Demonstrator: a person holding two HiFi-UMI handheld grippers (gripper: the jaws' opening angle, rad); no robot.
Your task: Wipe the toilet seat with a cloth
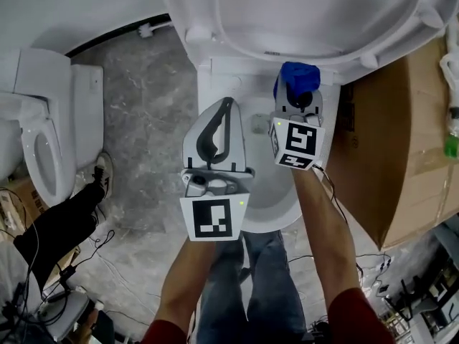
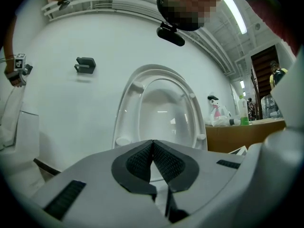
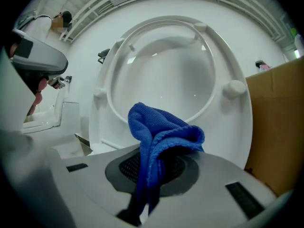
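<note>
— Blue cloth (image 3: 161,137), bunched up, is pinched between the jaws of the right gripper (image 3: 152,167). A fat fold of it stands up past the tips.

— Where's that against the toilet?

— Right in front of the toilet seat (image 3: 166,65), which is tipped up against the wall. From above, the cloth (image 1: 297,81) sits over the back of the bowl (image 1: 269,192), just below the raised seat (image 1: 315,13). Whether it touches the seat, I can't tell.

— And the other one?

— The left gripper (image 1: 224,102) is beside the right gripper (image 1: 296,102), over the bowl's left rim. Its dark ribbed pads (image 2: 166,163) are pressed together with nothing in them, pointing at the upturned seat (image 2: 159,108).

— Anything else around?

— A cardboard box (image 1: 401,135) stands hard by the toilet on the right, and a second toilet (image 1: 43,135) stands well off to the left, across the grey stone floor (image 1: 143,113).
</note>
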